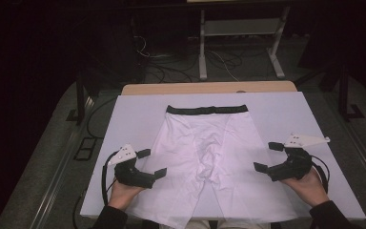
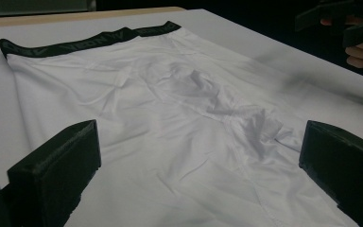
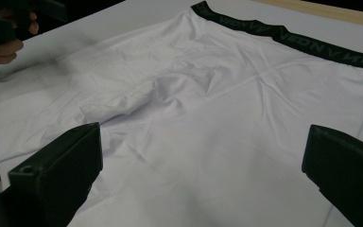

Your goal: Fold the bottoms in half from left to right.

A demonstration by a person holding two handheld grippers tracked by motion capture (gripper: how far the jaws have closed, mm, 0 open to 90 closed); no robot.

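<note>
White boxer shorts point(image 1: 205, 157) with a black waistband point(image 1: 206, 109) lie flat on the white table cover point(image 1: 286, 114), waistband away from me, legs toward the near edge. My left gripper point(image 1: 151, 163) hovers open at the left leg's outer edge, jaws wide with nothing between them. My right gripper point(image 1: 268, 156) is open at the right leg's outer edge. In the left gripper view the shorts point(image 2: 170, 118) spread out ahead between the jaws. The right gripper view shows the shorts point(image 3: 217, 109) and waistband point(image 3: 283, 35) the same way.
The wooden tabletop's far edge point(image 1: 209, 88) shows beyond the cover. Behind the table stand a white metal frame point(image 1: 240, 43) and cables on the floor point(image 1: 171, 67). A black post point(image 1: 80, 100) stands at the table's left.
</note>
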